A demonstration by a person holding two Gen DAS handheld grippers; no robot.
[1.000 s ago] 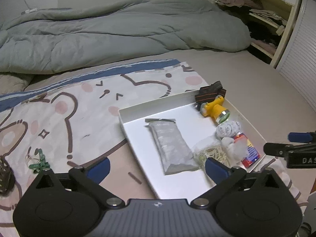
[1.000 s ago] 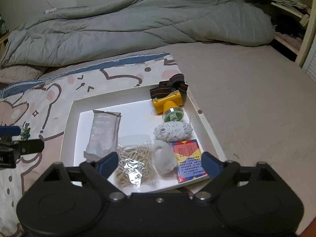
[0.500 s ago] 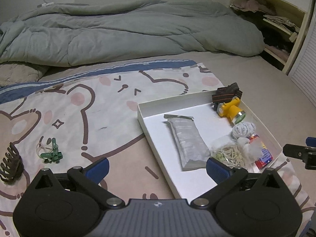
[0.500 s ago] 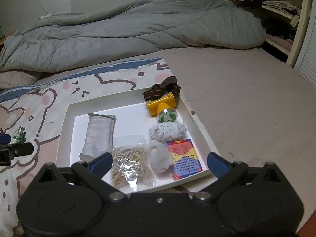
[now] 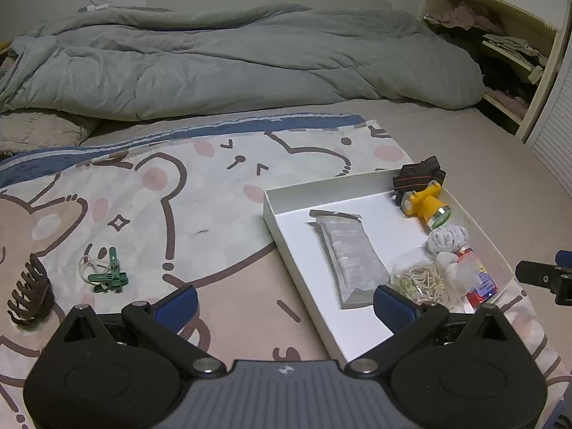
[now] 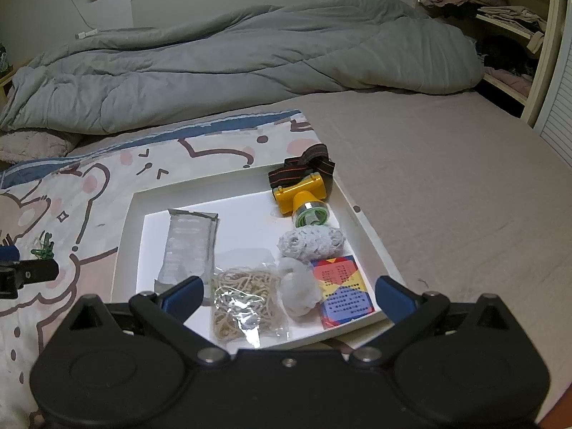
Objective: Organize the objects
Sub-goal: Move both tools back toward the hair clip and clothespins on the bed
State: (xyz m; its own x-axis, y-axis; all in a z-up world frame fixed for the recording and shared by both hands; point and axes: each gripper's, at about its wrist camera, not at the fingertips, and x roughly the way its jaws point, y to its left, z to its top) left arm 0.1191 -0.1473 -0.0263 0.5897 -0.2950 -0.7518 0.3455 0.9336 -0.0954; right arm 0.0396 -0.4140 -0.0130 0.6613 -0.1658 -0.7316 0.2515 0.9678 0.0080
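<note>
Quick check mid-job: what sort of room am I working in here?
Most likely a bedroom: you're working on a bed with a rumpled grey duvet, a cartoon blanket, and an open closet of clothes beside it.

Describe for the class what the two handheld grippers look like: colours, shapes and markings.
Both match. The left gripper and right gripper have black, rounded bodies with triangular cut-outs, silver pivot screws, black link arms and blue fingertip pads. The left has a ribbed grey centre plate with a small logo.

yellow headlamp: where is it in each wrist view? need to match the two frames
Left wrist: yellow headlamp sits right of centre, in the far right corner of the white tray.
Right wrist: yellow headlamp sits just above centre, in the tray's far right corner.
Shared landmark: the silver foil pouch lying along the tray's left side.
</note>
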